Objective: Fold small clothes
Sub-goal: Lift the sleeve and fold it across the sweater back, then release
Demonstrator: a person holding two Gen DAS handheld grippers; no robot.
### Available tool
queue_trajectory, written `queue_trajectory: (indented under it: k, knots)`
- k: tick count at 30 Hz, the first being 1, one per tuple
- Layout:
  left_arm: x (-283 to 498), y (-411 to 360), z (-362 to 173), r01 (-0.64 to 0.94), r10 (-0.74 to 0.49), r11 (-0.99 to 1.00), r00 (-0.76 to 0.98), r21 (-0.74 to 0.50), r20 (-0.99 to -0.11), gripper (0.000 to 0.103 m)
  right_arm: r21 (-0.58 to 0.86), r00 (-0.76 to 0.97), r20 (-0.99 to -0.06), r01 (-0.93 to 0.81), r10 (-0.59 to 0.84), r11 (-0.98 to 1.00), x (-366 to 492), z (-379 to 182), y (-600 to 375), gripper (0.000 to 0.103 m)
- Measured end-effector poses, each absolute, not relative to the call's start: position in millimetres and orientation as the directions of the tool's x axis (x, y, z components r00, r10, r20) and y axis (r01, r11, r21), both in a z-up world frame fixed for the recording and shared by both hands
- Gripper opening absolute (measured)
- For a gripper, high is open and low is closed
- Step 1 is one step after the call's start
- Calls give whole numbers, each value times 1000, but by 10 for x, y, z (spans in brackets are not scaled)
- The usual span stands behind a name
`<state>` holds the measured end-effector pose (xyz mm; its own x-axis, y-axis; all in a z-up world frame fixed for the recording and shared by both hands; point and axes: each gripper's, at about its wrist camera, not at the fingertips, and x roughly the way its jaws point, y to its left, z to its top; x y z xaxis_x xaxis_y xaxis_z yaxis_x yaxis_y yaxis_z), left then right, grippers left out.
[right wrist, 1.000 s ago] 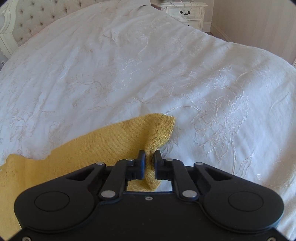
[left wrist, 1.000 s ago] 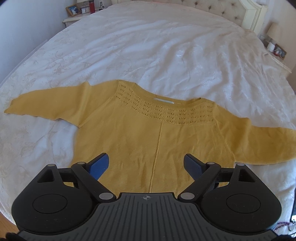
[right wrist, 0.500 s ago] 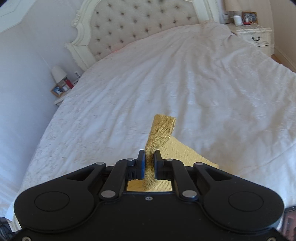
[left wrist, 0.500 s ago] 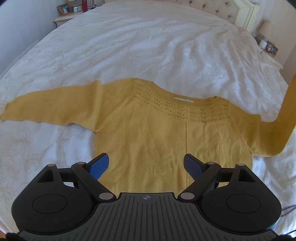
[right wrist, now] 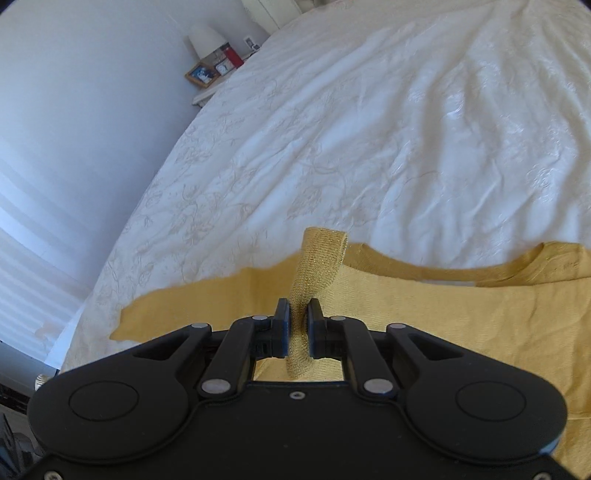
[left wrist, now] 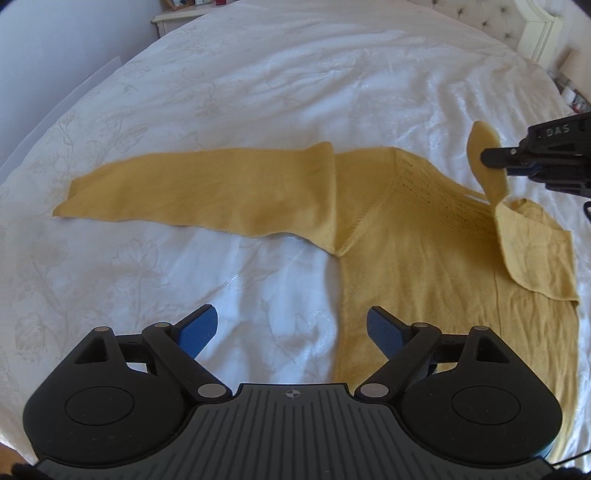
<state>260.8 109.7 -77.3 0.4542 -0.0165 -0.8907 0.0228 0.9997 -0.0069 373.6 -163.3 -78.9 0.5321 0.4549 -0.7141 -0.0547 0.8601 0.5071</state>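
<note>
A yellow knit sweater point(left wrist: 424, 258) lies flat on the white bed; it also shows in the right wrist view point(right wrist: 461, 314). Its left sleeve point(left wrist: 192, 192) stretches out flat to the left. My right gripper point(right wrist: 298, 317) is shut on the right sleeve cuff point(right wrist: 319, 266) and holds it above the sweater's body; it shows in the left wrist view point(left wrist: 495, 160) at the right edge, with the sleeve point(left wrist: 532, 251) folded over the chest. My left gripper point(left wrist: 291, 328) is open and empty, above the sweater's lower left edge.
The white embroidered bedspread point(left wrist: 258, 92) covers the whole bed. A tufted headboard point(left wrist: 517, 22) is at the far right. A nightstand with a lamp and picture frames point(right wrist: 210, 62) stands by the wall on the far side.
My right gripper has carried the right sleeve cuff up and inward over the sweater's body. My left gripper has shifted left, still open.
</note>
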Motion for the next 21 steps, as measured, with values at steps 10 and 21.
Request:
queue_trajectory:
  k: [10,21]
  knots:
    - [2764,1651,-957,-49,-4,998,435,-28,-900,89,458,454,-768,-104,452,883,3813,-1225,-894,29]
    - [3119,2379,-1114,-148,-47,978,514,-143,-857,89,421,487,-767,-109,418,900,3569,-1100,-788,68]
